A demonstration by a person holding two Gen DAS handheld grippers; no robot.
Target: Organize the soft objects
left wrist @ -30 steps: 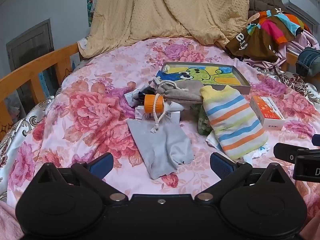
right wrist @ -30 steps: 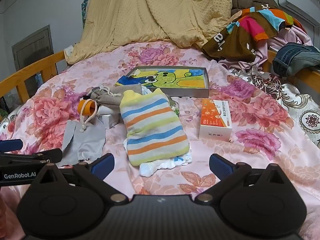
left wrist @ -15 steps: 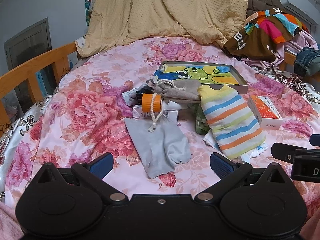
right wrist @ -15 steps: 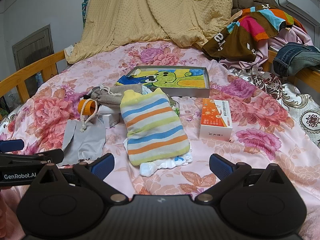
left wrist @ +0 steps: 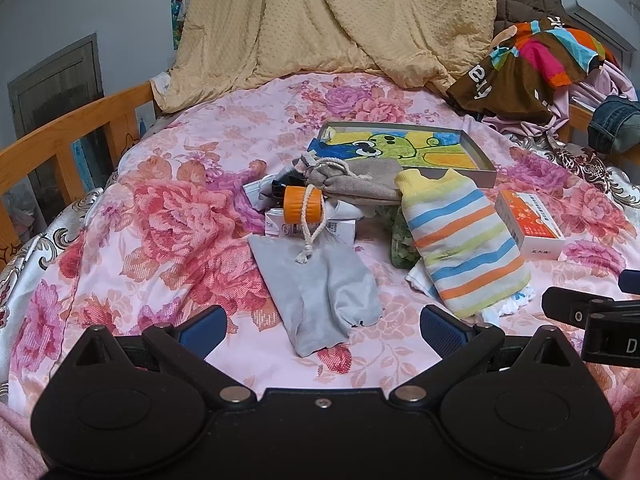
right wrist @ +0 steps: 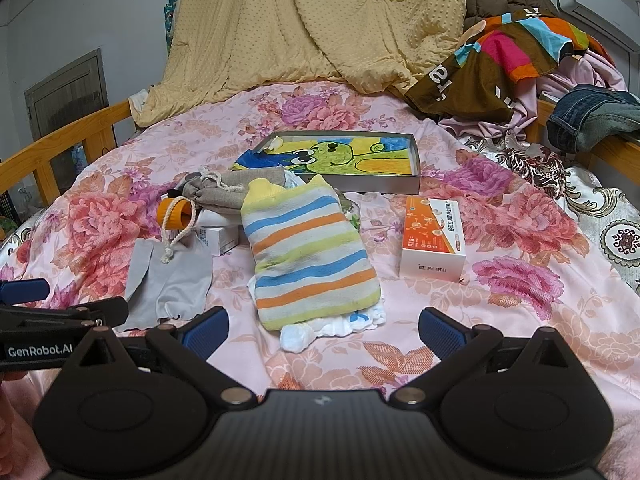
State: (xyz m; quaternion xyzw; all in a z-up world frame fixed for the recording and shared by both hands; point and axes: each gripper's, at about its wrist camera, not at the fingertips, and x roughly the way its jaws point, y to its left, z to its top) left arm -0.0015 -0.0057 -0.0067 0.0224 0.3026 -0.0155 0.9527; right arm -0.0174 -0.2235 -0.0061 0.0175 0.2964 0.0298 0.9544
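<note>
Little has changed in the last second: left gripper (left wrist: 320, 320) eases closer to the grey cloth (left wrist: 318, 284), jaws wide and empty, right gripper (right wrist: 322, 322) likewise gaping before the striped pouch (right wrist: 310, 256), nothing sorted yet.

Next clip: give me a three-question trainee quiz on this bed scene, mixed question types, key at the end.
1. True or false: the left gripper is clamped on the flat grey cloth.
2. Multiple choice: the cord of the beige drawstring pouch drapes over which item? A) orange-capped bottle B) orange-and-white carton C) shallow grey box with a green cartoon picture
3. Fill in: something white with crinkled edges sticks out from under the ____ knitted cover.

Key: 1 false, both it and the right gripper are open and empty; 2 A; 3 striped.
</note>
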